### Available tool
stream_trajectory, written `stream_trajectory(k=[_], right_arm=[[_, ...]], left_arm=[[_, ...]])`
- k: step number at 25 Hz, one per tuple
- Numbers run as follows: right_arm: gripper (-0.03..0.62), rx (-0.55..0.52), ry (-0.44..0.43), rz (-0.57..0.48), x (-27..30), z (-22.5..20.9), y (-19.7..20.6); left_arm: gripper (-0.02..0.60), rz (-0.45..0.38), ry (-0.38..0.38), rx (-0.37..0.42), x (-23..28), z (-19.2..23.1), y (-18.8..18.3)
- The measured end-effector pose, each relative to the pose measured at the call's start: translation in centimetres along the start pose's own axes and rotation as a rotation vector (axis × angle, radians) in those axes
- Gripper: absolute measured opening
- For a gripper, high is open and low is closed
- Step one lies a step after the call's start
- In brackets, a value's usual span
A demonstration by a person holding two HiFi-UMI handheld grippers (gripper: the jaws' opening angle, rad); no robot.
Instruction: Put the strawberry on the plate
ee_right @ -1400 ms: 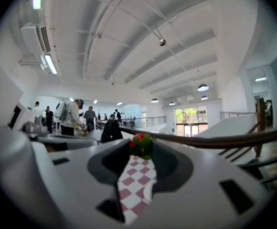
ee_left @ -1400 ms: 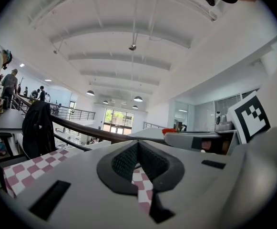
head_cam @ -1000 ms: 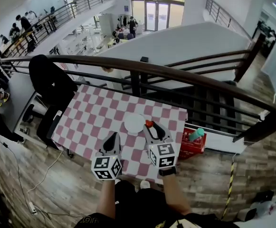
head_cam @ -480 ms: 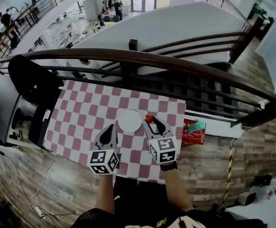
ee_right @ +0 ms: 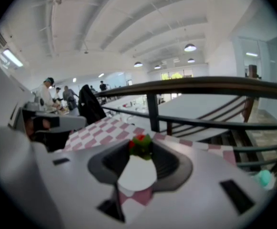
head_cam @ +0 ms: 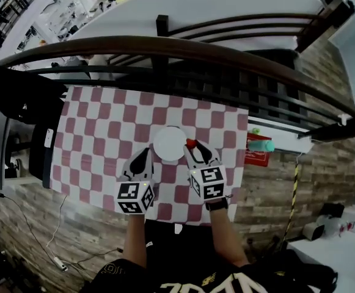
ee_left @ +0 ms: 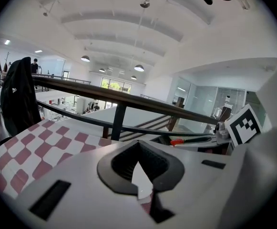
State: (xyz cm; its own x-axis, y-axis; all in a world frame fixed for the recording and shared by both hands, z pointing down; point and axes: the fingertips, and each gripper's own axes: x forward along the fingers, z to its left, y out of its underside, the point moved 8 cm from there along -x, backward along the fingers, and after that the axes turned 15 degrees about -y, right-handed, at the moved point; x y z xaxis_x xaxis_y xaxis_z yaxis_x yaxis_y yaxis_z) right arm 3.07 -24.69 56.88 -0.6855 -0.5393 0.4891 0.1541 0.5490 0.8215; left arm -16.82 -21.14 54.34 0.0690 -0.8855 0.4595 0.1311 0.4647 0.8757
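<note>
A white plate lies near the middle of the checkered table. The red strawberry with its green leaves sits just off the plate's right rim, and my right gripper is shut on it. In the right gripper view the strawberry sits pinched at the jaw tips, with the plate showing below them. My left gripper hovers at the plate's near-left edge, shut with nothing in it. In the left gripper view a strip of the plate shows under the jaws.
A dark handrail with black bars runs along the table's far side. A black jacket hangs at the far left. A red box and a teal bottle sit just off the table's right edge.
The head view has tilted further down over the table. Both grippers hold their places by the plate, and the right one still grips the strawberry at the plate's right rim.
</note>
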Motion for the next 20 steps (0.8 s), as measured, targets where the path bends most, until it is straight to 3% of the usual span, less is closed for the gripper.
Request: stream_trajectory(k=[9, 20], right_arm=[[0.149, 0.098, 0.03, 0.148, 5.8, -1.8, 4.4], [0.149, 0.174, 0.022, 0.246, 11.2, -2.3, 8.2]], left_arm=[[0.009, 0.135, 0.018, 0.021, 5.3, 4.1, 2.8], [0.009, 0.253, 0.081, 0.018, 9.6, 4.8, 6.5]])
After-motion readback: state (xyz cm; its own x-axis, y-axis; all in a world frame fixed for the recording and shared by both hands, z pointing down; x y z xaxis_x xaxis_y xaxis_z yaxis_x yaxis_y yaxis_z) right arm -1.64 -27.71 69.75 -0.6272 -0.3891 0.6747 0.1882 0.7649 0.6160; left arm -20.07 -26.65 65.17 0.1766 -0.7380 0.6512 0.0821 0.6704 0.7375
